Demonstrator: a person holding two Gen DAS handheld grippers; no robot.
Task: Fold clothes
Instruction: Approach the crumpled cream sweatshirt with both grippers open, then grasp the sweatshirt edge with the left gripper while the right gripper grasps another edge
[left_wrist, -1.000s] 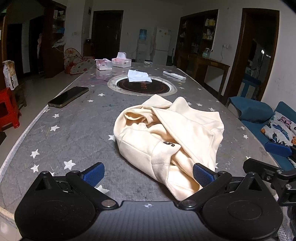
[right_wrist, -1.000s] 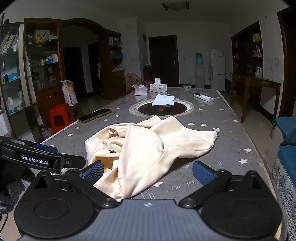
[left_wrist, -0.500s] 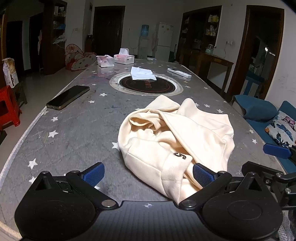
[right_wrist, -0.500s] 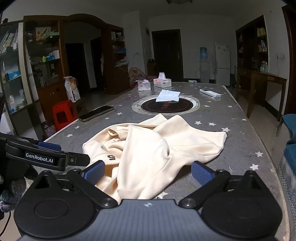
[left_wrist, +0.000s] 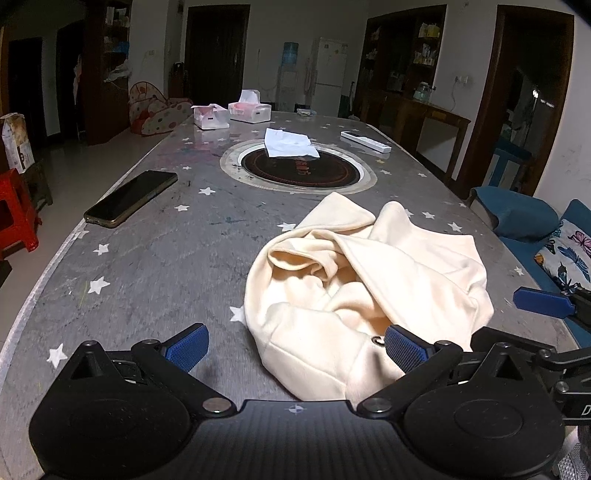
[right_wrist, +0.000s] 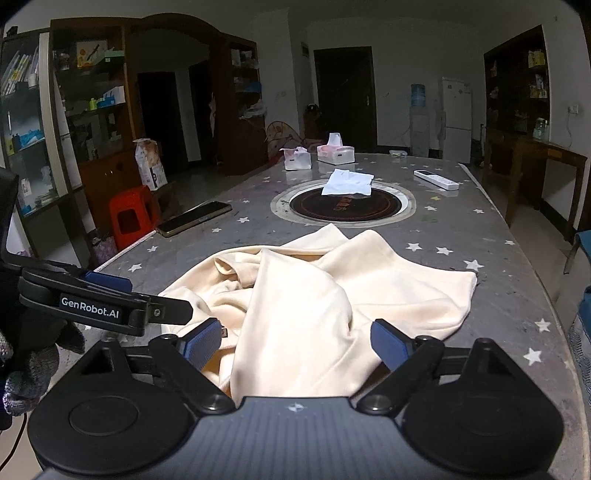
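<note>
A crumpled cream garment (left_wrist: 369, 288) (right_wrist: 317, 295) lies bunched on the grey star-patterned table (left_wrist: 155, 258) (right_wrist: 517, 280). My left gripper (left_wrist: 295, 347) stands open at the garment's near edge; its right pad (left_wrist: 404, 349) sits over the cloth by a small metal button, its left pad over bare table. My right gripper (right_wrist: 293, 341) is wide, its jaws closing, with a fold of the garment lying between the pads, which do not press on it. The left gripper's body (right_wrist: 103, 310) shows at the left of the right wrist view, the right gripper's finger (left_wrist: 541, 301) at the right of the left wrist view.
A dark phone (left_wrist: 131, 197) (right_wrist: 194, 218) lies at the table's left edge. Farther back are a round inset hotplate (left_wrist: 299, 168) with a white tissue (left_wrist: 290, 144), two tissue boxes (left_wrist: 249, 109), and a white remote (left_wrist: 365, 141). A red stool (right_wrist: 131, 214) and blue sofa (left_wrist: 517, 214) flank the table.
Both grippers have advanced toward the garment, which now looms larger and nearer. The right gripper's pads have drawn slightly closer together around the cloth fold.
</note>
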